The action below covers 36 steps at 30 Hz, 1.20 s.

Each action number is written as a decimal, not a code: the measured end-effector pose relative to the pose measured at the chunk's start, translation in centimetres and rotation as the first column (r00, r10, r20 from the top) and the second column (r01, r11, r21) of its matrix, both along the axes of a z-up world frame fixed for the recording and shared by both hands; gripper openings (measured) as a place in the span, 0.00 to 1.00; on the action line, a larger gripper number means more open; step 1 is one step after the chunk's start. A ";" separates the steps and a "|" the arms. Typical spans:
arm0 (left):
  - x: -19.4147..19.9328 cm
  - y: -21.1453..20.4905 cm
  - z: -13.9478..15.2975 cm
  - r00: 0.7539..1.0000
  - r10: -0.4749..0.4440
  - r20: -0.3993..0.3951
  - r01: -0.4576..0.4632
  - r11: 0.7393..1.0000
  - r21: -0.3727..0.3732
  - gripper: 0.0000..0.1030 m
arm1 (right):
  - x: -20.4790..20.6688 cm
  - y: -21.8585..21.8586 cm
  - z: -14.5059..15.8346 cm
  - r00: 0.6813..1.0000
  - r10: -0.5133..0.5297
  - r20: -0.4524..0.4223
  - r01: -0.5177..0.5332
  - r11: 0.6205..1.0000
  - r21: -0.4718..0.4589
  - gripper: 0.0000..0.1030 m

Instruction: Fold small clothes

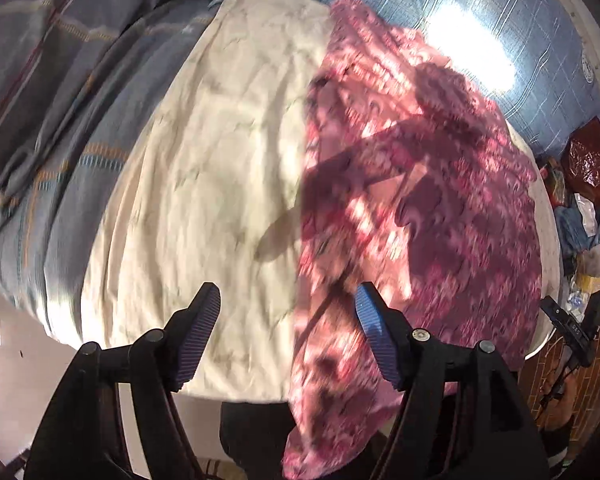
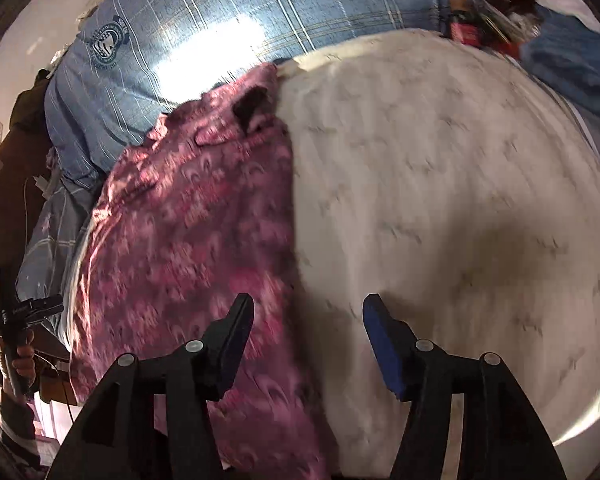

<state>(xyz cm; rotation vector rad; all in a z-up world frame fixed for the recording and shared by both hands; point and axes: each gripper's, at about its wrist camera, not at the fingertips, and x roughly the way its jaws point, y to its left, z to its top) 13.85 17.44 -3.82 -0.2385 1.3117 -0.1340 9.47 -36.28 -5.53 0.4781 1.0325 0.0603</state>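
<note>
A pink patterned garment (image 1: 412,208) lies spread on a cream cloth (image 1: 204,184) on the bed, its near end hanging over the bed's front edge. My left gripper (image 1: 288,300) is open and empty above the garment's left edge. In the right wrist view the garment (image 2: 188,240) lies on the left half of the cream cloth (image 2: 440,200). My right gripper (image 2: 308,312) is open and empty above the garment's right edge. The other gripper (image 2: 24,312) shows at far left in a hand.
A blue plaid blanket (image 2: 220,12) lies at the far side of the bed. A striped grey-blue duvet (image 1: 40,120) is bunched at the left. Bags and clutter (image 1: 588,184) sit at the right, off the bed. Both views are motion-blurred.
</note>
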 end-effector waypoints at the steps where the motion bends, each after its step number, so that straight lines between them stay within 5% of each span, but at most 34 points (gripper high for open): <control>1: -1.2 0.3 -0.9 1.000 0.005 -0.031 -0.005 1.000 -0.023 0.68 | -1.1 -0.3 -0.5 1.000 -0.012 -0.008 0.012 0.999 0.031 0.58; 6: -4.3 -0.6 -2.9 0.996 -0.011 -0.088 -0.003 0.988 -0.152 0.68 | -4.2 -0.1 -1.5 1.000 -0.005 -0.018 0.007 0.991 0.134 0.58; 17: -5.6 -3.3 -5.2 0.988 -0.062 -0.142 0.043 0.990 -0.137 0.68 | -6.2 2.4 -3.0 0.987 0.153 -0.041 -0.140 0.965 0.220 0.59; 19: -5.7 -3.6 -5.2 0.989 -0.065 -0.133 0.049 0.991 -0.122 0.68 | -6.1 3.0 -3.0 0.981 0.190 -0.043 -0.179 0.965 0.193 0.53; 21: -5.8 -3.8 -5.0 0.990 -0.072 -0.121 0.058 0.992 -0.116 0.67 | -5.8 3.8 -3.3 0.970 0.236 -0.065 -0.223 0.962 0.159 0.33; 22: -5.9 -3.9 -4.9 0.991 -0.076 -0.111 0.064 0.992 -0.110 0.59 | -5.7 4.1 -3.5 0.967 0.243 -0.079 -0.231 0.963 0.137 0.17; 23: -6.0 -4.0 -4.7 0.992 -0.081 -0.097 0.072 0.993 -0.094 0.43 | -5.6 4.2 -3.6 0.966 0.244 -0.083 -0.232 0.964 0.128 0.12; 26: -6.1 -4.0 -4.3 0.991 -0.098 -0.092 0.087 0.989 -0.122 0.07 | -5.8 3.6 -3.2 0.973 0.227 -0.042 -0.216 0.960 0.177 0.08; 30: -6.0 -3.7 -3.1 0.992 -0.107 -0.068 0.093 0.980 -0.177 0.05 | -5.7 3.3 -1.6 0.978 0.208 0.034 -0.209 0.944 0.254 0.07; 36: -4.5 -2.9 -0.1 0.999 -0.050 0.016 0.052 0.934 -0.353 0.05 | -3.9 2.8 1.6 0.979 0.149 0.140 -0.187 0.928 0.322 0.07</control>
